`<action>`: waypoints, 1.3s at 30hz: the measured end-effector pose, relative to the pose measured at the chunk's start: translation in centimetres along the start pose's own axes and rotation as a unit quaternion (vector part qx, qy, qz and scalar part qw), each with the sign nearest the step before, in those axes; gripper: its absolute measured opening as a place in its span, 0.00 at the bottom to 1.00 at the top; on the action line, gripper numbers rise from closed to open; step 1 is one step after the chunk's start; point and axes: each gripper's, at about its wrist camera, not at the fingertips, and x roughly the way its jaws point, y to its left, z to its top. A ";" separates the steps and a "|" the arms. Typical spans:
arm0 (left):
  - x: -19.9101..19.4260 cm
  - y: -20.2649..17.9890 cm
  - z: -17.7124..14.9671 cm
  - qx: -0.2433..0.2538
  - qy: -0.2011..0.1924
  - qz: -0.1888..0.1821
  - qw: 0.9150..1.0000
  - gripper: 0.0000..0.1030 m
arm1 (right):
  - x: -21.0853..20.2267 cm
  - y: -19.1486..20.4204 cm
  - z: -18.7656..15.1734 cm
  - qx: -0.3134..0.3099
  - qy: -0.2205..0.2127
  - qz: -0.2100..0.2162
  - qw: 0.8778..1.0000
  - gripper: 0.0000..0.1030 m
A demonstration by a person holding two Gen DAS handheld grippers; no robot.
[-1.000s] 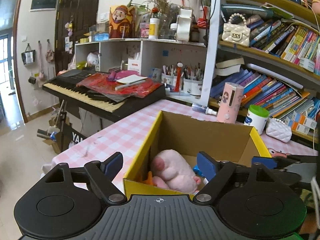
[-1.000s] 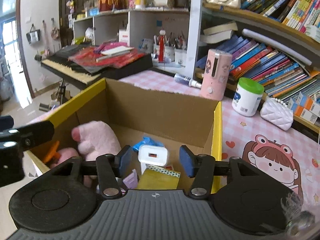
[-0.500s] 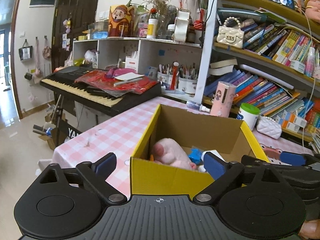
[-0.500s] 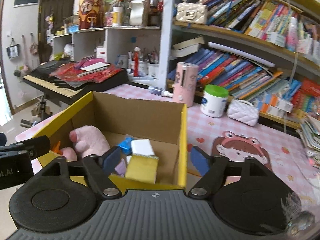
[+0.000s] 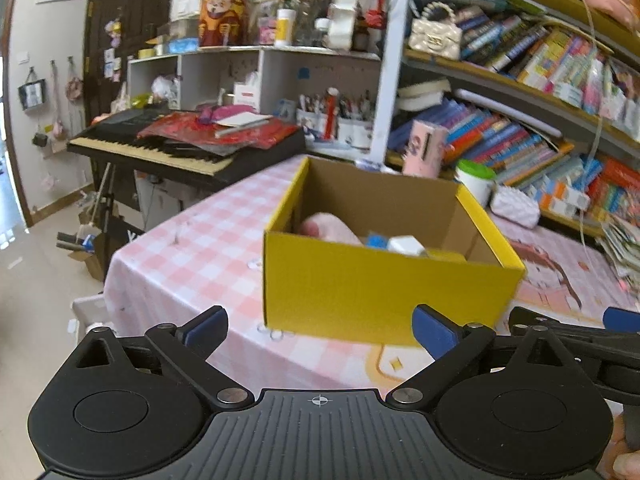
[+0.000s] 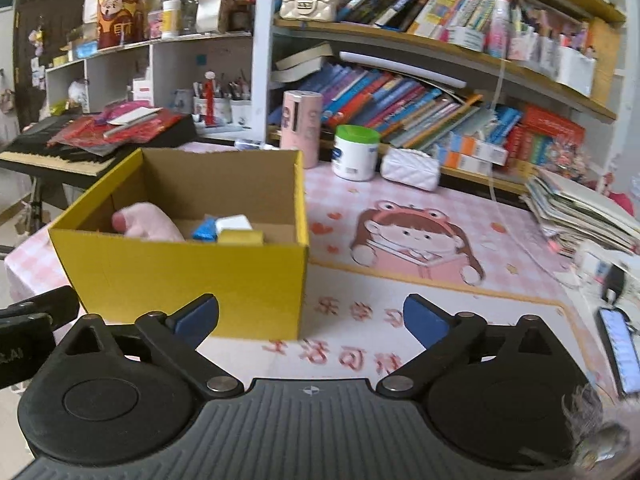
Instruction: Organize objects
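Observation:
A yellow cardboard box (image 5: 380, 292) (image 6: 180, 272) stands on the pink table. Inside it lie a pink plush toy (image 5: 328, 228) (image 6: 148, 224), a blue item (image 6: 204, 232), a white charger block (image 5: 406, 245) (image 6: 234, 223) and a yellow packet (image 6: 240, 237). My left gripper (image 5: 320, 322) hangs in front of the box's near wall, its jaws opening with nothing between them. My right gripper (image 6: 311, 313) is off the box's near right corner, jaws also opening and empty. Each gripper's black body shows at the edge of the other's view.
Behind the box stand a pink cylinder (image 6: 300, 128), a green-lidded white jar (image 6: 355, 152) and a white quilted purse (image 6: 408, 168). A phone (image 6: 618, 348) and a stack of booklets (image 6: 580, 212) lie at the right. A keyboard (image 5: 180, 148) stands left of the table.
Both grippers have drawn back out of the box to its near side and their jaws have widened. The right one has let go of the white charger block, which now lies in the box.

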 end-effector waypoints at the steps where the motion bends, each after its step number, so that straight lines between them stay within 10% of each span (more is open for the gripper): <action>1: -0.3 -0.2 -0.3 0.007 0.002 -0.004 1.000 0.98 | -0.4 -0.1 -0.3 0.001 0.001 -0.005 1.000 0.99; 18: -2.5 -4.0 -4.0 0.073 0.047 -0.093 0.992 1.00 | -4.6 -4.6 -6.0 0.079 0.052 -0.114 0.989 1.00; 39: -2.9 -6.8 -4.5 0.111 0.051 -0.053 0.991 1.00 | -5.0 -6.2 -6.8 0.094 0.072 -0.145 0.982 1.00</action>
